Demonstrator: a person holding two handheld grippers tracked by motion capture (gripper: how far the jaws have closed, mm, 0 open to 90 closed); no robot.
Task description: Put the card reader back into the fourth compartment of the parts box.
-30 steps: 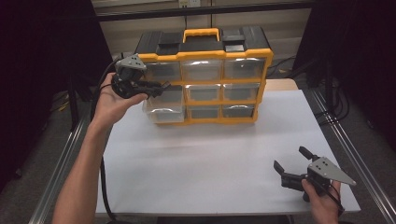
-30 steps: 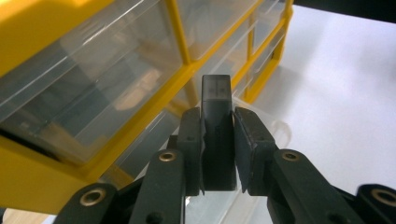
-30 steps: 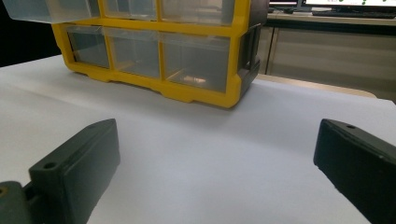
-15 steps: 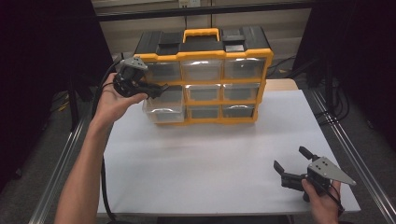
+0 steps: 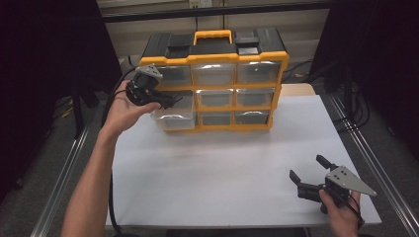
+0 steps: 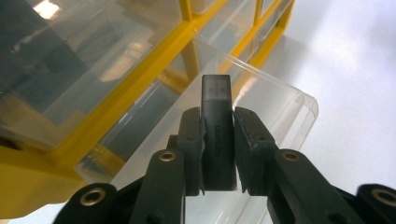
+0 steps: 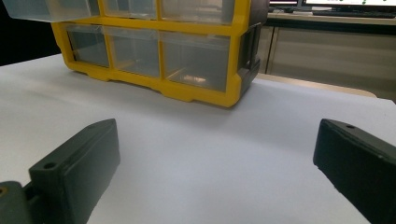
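Note:
A yellow and black organiser with clear drawers stands at the back of the white table. Its left drawer is pulled out toward me. My left gripper hovers over that drawer, shut on a small black USB stick that points down toward the clear drawer. My right gripper rests near the front right of the table, held by a hand, jaws wide open with nothing between them. In the right gripper view the organiser stands ahead beyond bare table.
Metal rails run along both sides of the table. A black cable trails from the left gripper down the left edge. A wooden surface lies behind the organiser on the right.
My left gripper has shifted slightly over the pulled-out drawer, still shut on the stick. The right gripper has not moved.

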